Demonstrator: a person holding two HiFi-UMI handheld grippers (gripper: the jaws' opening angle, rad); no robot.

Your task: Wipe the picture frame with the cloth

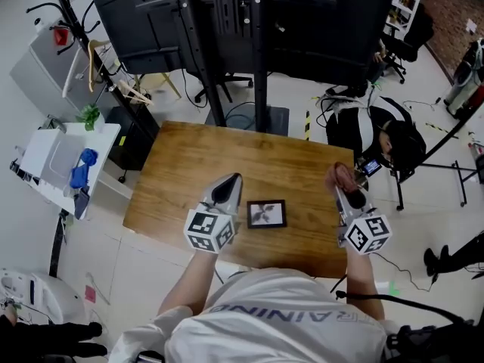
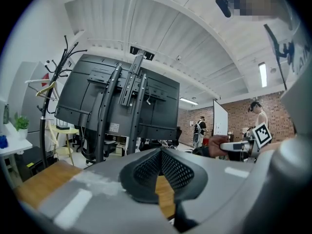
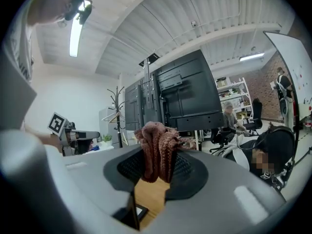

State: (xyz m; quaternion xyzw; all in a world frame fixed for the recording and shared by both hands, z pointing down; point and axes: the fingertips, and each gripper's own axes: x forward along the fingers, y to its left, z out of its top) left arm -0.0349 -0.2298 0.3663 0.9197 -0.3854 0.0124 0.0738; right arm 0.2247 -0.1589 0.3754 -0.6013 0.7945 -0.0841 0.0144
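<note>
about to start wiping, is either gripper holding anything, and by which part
The right gripper holds the cloth, pinched by its bunched folds. The left gripper is shut on nothing.

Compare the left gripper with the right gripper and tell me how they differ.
The left gripper has its jaws together on nothing; the right gripper has its jaws clamped on a reddish-brown knitted cloth. The left gripper sits just left of the picture frame; the right gripper is farther from it, near the right edge of the table. Both are held over the table, pointing away from the person.

Wooden table (image 1: 227, 157), black stand (image 1: 259, 51), brick wall (image 2: 239, 112)
</note>
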